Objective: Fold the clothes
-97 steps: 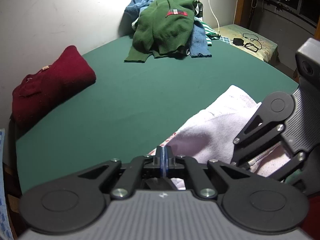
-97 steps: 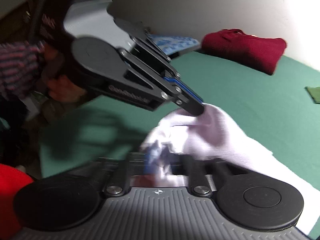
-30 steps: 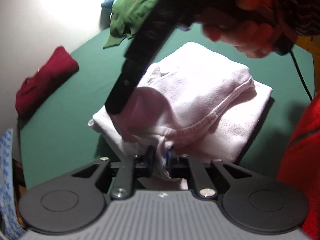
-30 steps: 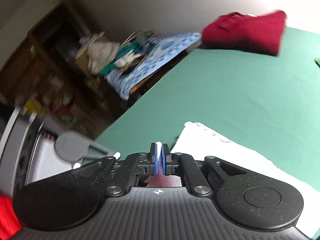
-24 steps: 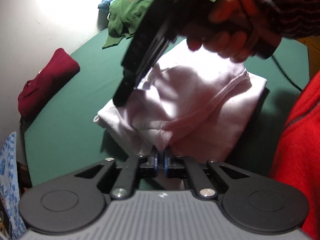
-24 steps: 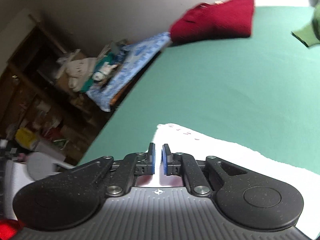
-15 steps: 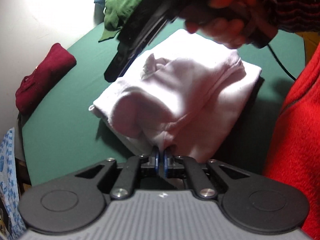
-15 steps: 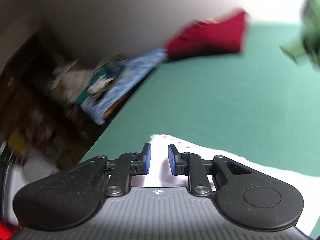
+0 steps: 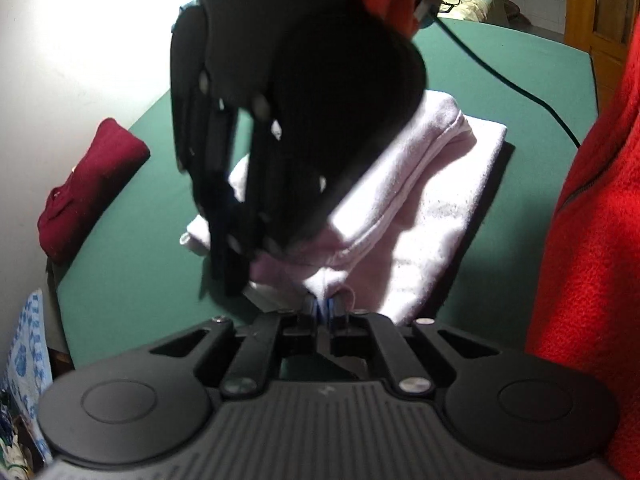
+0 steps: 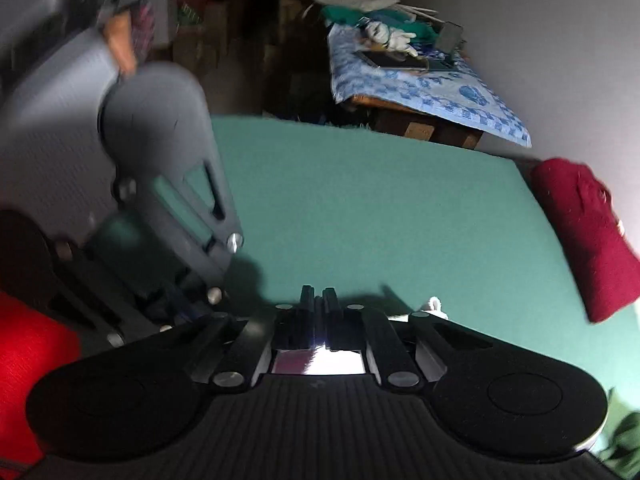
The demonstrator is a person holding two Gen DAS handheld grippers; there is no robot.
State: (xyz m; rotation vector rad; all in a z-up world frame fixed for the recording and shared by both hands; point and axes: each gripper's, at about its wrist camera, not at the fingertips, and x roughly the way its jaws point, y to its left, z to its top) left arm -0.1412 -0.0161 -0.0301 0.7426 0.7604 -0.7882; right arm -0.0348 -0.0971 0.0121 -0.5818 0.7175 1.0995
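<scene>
The left gripper point(image 9: 320, 307) sits low at the near edge of the pink garment point(image 9: 420, 208), its fingers pinched together on a corner of the cloth. The right gripper point(image 9: 240, 240) hangs over the garment from above, tilted downward, blurred and dark in the left view. In its own view its fingers point(image 10: 307, 300) stand nearly together with only a thin gap, apparently holding nothing. The garment lies folded on the green counter point(image 9: 132, 264), long axis running from the left gripper away toward the far right. A folded red sweater point(image 9: 88, 196) lies well apart by the wall.
</scene>
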